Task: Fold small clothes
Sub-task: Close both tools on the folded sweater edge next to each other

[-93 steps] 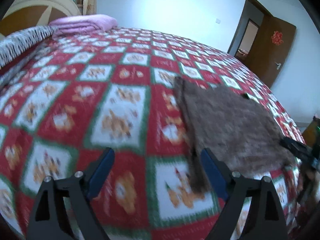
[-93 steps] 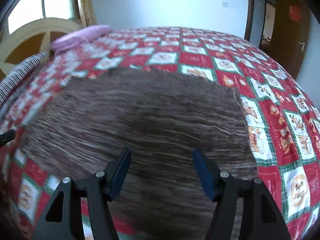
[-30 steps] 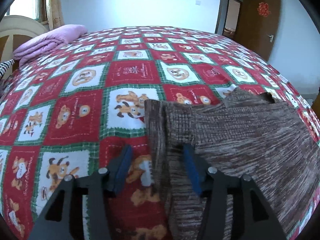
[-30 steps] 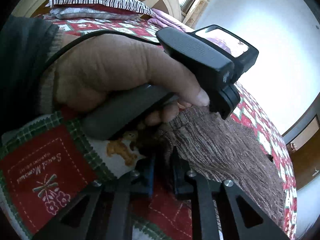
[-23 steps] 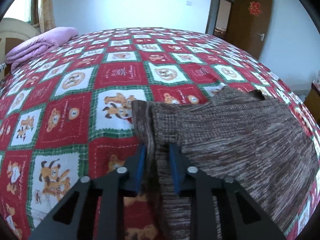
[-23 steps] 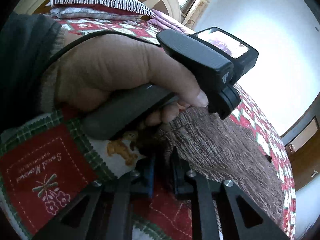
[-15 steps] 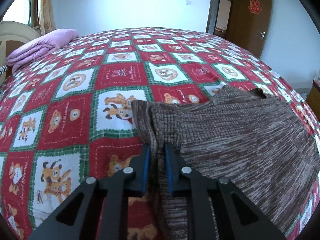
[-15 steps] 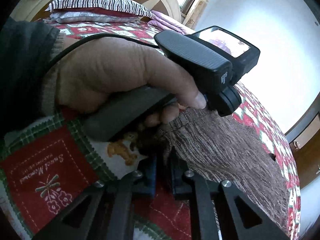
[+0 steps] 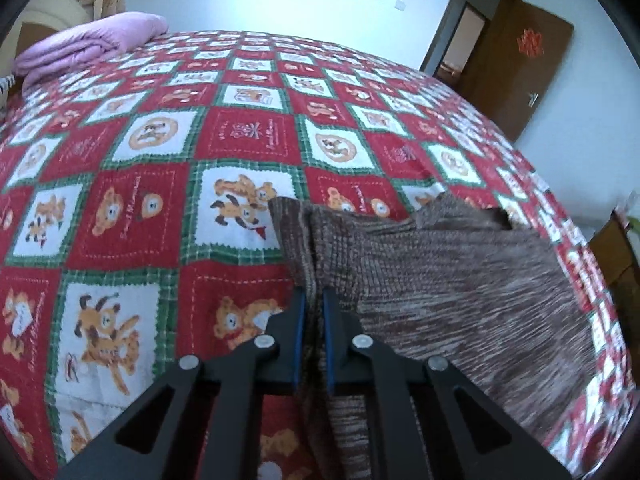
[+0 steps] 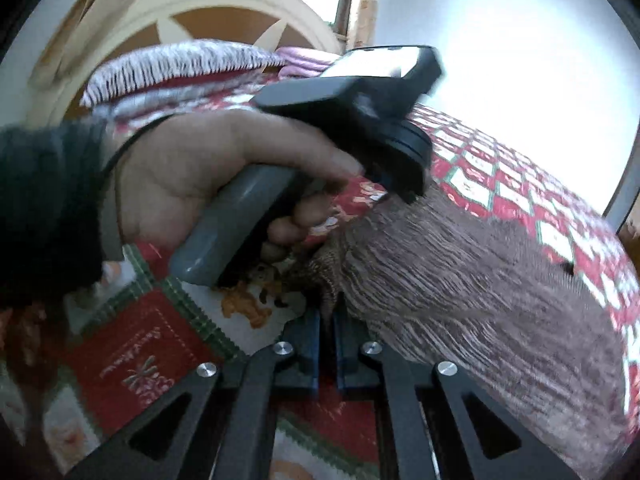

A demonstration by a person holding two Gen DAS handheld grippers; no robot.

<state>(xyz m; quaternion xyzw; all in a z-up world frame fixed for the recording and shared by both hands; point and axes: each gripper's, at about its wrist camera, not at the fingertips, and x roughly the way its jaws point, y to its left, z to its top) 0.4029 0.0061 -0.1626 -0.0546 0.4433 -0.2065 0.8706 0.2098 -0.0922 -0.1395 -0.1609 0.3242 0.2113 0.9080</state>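
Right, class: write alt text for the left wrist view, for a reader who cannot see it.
The left gripper is shut on the edge of a brown knitted garment lying on a red, white and green patchwork bedspread. A folded lilac blanket lies far left; a brown door stands open.

The bedspread (image 9: pixel 160 200) is a checkerboard of red and white squares edged in green, with orange-brown bears and dogs printed on them. The knit garment (image 9: pixel 460 280) is mottled brown with paler streaks. A folded blanket (image 9: pixel 92 50) is lilac, a pillow (image 10: pixel 176 64) striped black and white, the door (image 9: pixel 528 68) dark brown with a red ornament.
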